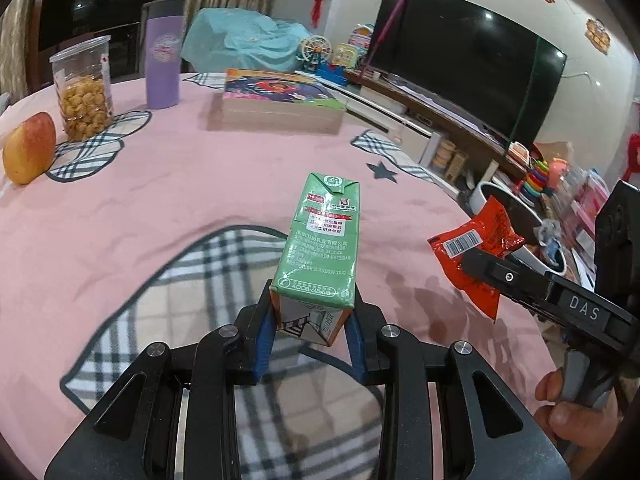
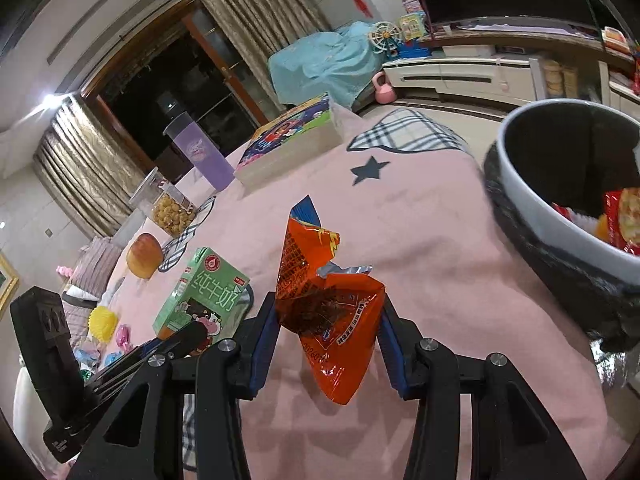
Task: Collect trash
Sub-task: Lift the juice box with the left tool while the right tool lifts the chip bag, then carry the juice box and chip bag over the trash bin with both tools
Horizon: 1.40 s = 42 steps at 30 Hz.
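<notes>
left wrist view: the left gripper (image 1: 312, 320) jaws hold a green milk carton (image 1: 320, 240) over the pink surface (image 1: 160, 200), near its edge.

right wrist view: the right gripper (image 2: 328, 344) jaws pinch an orange snack wrapper (image 2: 328, 308) beside the trash bin (image 2: 532, 184), which has wrappers inside.

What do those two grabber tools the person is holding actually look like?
Both are matte black plastic. The left gripper and right gripper each have angular linkage arms with round silver pivot bolts and blue pads on the fingers. One side bears white "DAS" lettering. A bare hand grips the handle.
</notes>
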Each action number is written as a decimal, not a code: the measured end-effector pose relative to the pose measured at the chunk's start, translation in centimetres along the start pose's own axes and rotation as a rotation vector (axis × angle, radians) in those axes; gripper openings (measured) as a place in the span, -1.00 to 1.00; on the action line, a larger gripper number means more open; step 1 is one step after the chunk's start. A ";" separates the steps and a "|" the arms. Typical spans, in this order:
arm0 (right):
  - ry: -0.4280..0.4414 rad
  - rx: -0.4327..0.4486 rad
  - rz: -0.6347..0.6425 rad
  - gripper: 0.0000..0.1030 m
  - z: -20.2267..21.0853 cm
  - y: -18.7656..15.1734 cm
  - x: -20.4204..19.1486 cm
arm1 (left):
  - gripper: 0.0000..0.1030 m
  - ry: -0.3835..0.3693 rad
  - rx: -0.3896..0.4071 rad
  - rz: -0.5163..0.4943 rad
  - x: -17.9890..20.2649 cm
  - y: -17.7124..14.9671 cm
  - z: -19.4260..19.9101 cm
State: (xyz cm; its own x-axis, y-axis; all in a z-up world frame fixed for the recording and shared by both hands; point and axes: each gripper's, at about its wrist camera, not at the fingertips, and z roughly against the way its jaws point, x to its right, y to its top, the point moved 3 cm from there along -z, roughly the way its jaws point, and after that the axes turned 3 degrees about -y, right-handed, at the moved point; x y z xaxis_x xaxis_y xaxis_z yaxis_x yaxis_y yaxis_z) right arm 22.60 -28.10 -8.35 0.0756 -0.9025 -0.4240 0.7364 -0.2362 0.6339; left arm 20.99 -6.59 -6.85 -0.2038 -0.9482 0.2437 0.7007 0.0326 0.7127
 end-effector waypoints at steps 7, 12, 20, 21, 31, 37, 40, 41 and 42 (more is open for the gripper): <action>-0.010 0.017 -0.014 -0.07 1.1 -0.5 1.0 | -0.43 -0.017 -0.008 -0.037 2.1 -0.2 0.0; -0.011 0.023 -0.028 -0.07 1.7 -0.7 1.7 | -0.43 -0.025 -0.017 -0.053 3.1 -0.4 -0.2; -0.026 0.009 -0.008 -0.02 1.3 -0.9 1.7 | -0.43 -0.022 -0.027 -0.052 3.1 -0.8 -0.5; -0.032 0.001 0.000 -0.02 1.1 -1.1 1.7 | -0.43 -0.021 -0.028 -0.049 3.0 -0.8 -0.5; -0.069 0.008 0.019 0.61 1.6 -1.9 2.0 | -0.42 -0.027 -0.063 -0.012 1.8 -1.8 -1.3; -0.063 0.016 -0.028 0.61 1.5 -2.0 2.2 | -0.13 -0.040 -0.079 0.002 1.5 -1.7 -1.3; -0.072 0.024 -0.036 0.61 1.2 -1.9 1.9 | -0.06 -0.040 -0.085 -0.003 1.5 -1.5 -1.5; -0.076 0.028 -0.043 0.57 1.1 -2.0 1.9 | -0.05 -0.043 -0.082 -0.008 1.6 -1.5 -1.5; -0.081 0.030 -0.049 0.56 1.0 -2.0 1.9 | -0.04 -0.045 -0.080 -0.013 1.6 -1.4 -1.4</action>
State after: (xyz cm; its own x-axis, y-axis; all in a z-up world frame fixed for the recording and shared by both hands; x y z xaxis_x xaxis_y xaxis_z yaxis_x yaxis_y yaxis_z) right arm 20.59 -29.73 -9.77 -0.0160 -0.9155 -0.4019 0.7174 -0.2905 0.6332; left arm 20.65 -8.62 -8.36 -0.2422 -0.9333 0.2650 0.7498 -0.0067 0.6616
